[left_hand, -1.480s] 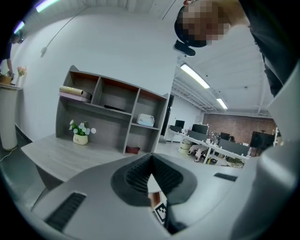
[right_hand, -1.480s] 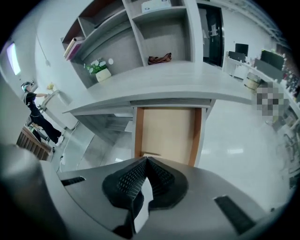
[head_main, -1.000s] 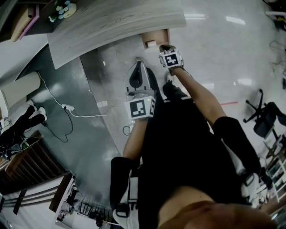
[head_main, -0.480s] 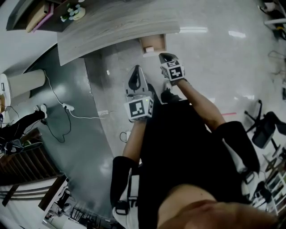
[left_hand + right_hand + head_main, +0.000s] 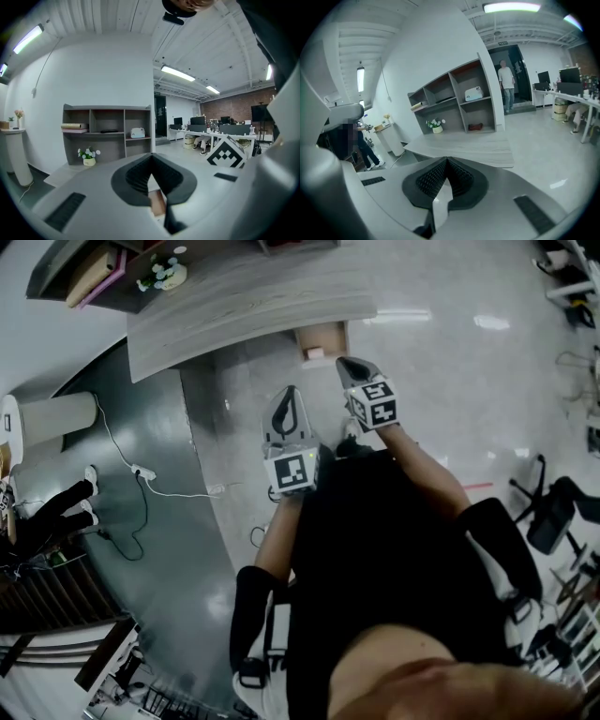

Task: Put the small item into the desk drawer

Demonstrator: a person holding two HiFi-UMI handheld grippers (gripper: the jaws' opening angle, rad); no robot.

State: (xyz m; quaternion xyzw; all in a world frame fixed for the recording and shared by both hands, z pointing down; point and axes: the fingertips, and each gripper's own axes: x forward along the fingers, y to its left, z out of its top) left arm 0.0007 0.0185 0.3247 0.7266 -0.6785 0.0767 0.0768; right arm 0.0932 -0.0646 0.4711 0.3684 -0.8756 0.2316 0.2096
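The curved grey wooden desk (image 5: 244, 306) runs across the top of the head view. Its brown drawer (image 5: 322, 334) stands pulled open below the desk edge, and a small white item (image 5: 314, 352) lies inside it. My right gripper (image 5: 347, 364) hangs shut and empty just right of the drawer, raised above it. My left gripper (image 5: 289, 392) is lower left of the drawer, also shut with nothing held. In the left gripper view the jaws (image 5: 151, 158) meet at their tips, with a brown patch of the drawer (image 5: 157, 204) showing below them. The right gripper's jaws (image 5: 446, 160) meet over the desk top (image 5: 464, 145).
A grey shelf unit (image 5: 108, 126) with a potted flower (image 5: 88, 157) stands behind the desk. A white cable with a power strip (image 5: 141, 470) trails on the floor at left. An office chair (image 5: 553, 512) is at right. A person (image 5: 506, 84) stands in the far doorway.
My right gripper has risen away from the drawer toward the camera, still shut. The left gripper has shifted up a little. The drawer stays open.
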